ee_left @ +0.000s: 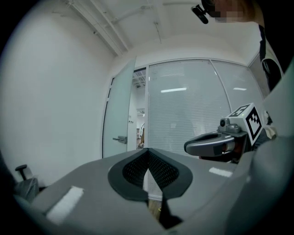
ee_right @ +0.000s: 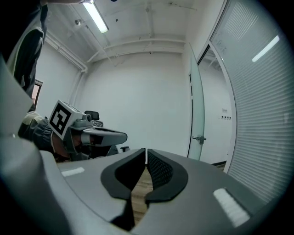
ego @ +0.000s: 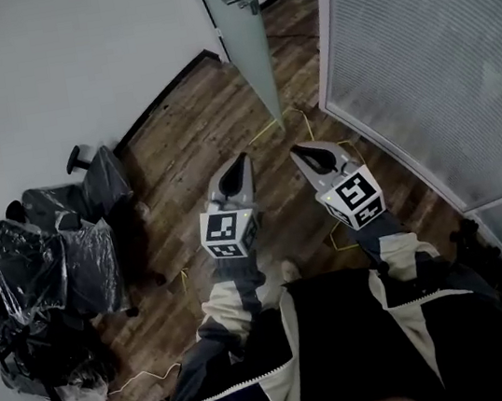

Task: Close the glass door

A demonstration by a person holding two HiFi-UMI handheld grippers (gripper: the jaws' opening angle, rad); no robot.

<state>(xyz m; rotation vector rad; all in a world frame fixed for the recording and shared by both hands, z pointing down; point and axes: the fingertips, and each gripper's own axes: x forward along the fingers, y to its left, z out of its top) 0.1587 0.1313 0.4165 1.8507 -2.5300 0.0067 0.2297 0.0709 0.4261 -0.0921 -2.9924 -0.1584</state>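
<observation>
A frosted glass door (ego: 242, 26) stands open, swung into the room, with a metal lever handle (ego: 243, 0) near its top in the head view. The door (ee_left: 118, 117) with its handle (ee_left: 120, 139) lies ahead in the left gripper view, and the door (ee_right: 196, 114) and handle (ee_right: 199, 138) show in the right gripper view too. My left gripper (ego: 243, 161) and right gripper (ego: 297, 152) are held side by side over the wooden floor, well short of the door. Both are shut with nothing between the jaws.
A glass wall with blinds (ego: 435, 52) runs along the right. Plastic-wrapped office chairs (ego: 61, 253) crowd the left wall. Yellow cable (ego: 268, 131) lies on the floor near the door's foot. A white wall (ego: 50, 66) fills the upper left.
</observation>
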